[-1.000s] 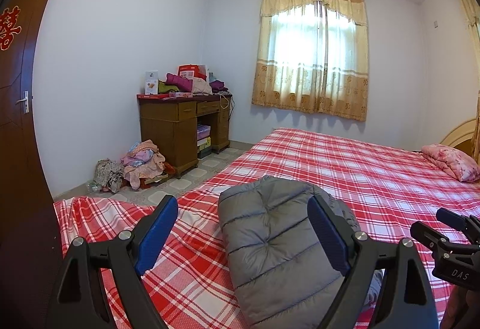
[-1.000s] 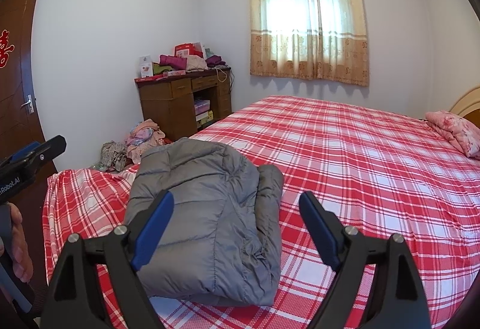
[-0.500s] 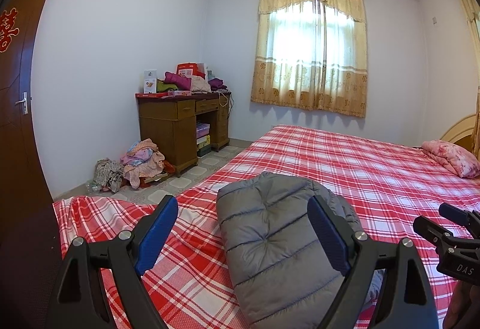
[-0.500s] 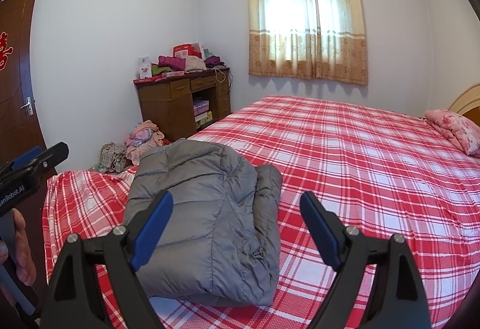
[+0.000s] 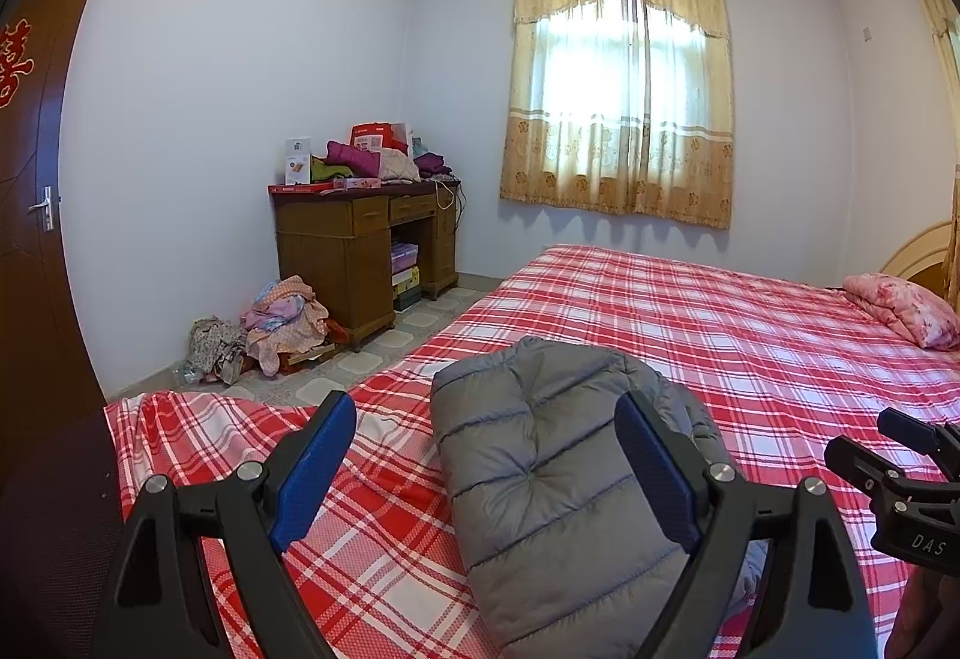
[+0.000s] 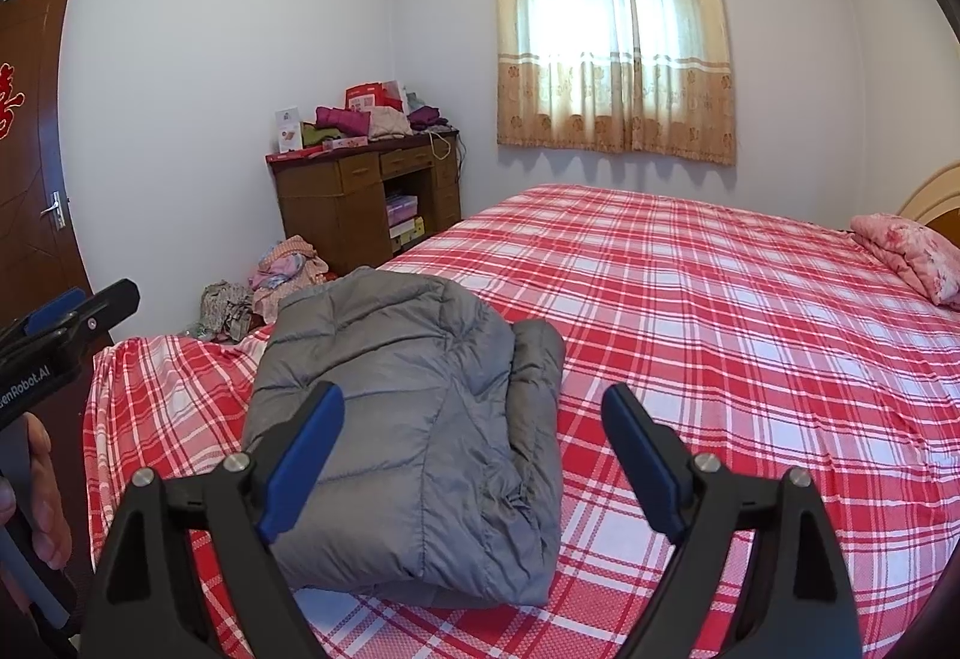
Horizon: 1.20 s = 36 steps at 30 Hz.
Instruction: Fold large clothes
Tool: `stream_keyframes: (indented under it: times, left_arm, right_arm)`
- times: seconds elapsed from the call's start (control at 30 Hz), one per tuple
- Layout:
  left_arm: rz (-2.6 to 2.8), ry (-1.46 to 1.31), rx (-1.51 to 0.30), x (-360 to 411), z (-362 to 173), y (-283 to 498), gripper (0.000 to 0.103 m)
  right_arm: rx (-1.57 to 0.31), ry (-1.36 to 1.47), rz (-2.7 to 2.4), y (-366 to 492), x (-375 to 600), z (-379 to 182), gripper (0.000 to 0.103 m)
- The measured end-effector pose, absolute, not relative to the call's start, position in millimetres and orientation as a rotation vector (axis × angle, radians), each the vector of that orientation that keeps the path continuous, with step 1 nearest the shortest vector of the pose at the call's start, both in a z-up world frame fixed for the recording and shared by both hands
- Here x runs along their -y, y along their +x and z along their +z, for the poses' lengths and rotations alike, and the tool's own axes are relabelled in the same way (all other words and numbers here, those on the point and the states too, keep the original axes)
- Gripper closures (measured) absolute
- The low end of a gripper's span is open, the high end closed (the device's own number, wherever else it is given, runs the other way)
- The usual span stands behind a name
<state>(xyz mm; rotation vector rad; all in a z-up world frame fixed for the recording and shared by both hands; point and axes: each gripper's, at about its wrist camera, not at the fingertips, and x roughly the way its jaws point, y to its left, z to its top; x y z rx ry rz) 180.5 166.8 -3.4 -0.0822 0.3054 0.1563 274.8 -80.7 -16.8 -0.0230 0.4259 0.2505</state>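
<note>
- The grey quilted jacket (image 6: 414,419) lies folded into a puffy bundle near the foot corner of the bed (image 6: 720,311).
- The left tool (image 5: 486,473) hangs above it, spread wide and holding nothing.
- The right tool (image 6: 474,458) does likewise, its blue pads (image 6: 303,470) apart.
- The bed sheet is red-and-white plaid.

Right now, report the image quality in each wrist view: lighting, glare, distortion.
Left wrist view: the window blows out white behind its curtains, the walls bow from fisheye distortion, and dark vignetting fills the corners. Right wrist view: the same glare at the window, but the grey jacket is evenly lit and sharp, casting only soft shadow on the bedsheet.
</note>
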Motion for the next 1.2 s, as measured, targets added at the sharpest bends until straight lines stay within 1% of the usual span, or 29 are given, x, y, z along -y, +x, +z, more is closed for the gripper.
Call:
stream_keyframes:
  times: [0.73, 1.2]
  left_arm:
    - [0.142, -0.110, -0.341, -173.2, -5.8, 186.4, 0.014]
    - [0.150, -0.082, -0.349, -172.8, -14.3, 188.1, 0.014]
  right_arm:
    - [-0.386, -0.026, 0.255, 269.6, 85.8, -9.8, 0.013]
    - [-0.410, -0.024, 0.261, 271.2, 87.0, -17.3, 0.013]
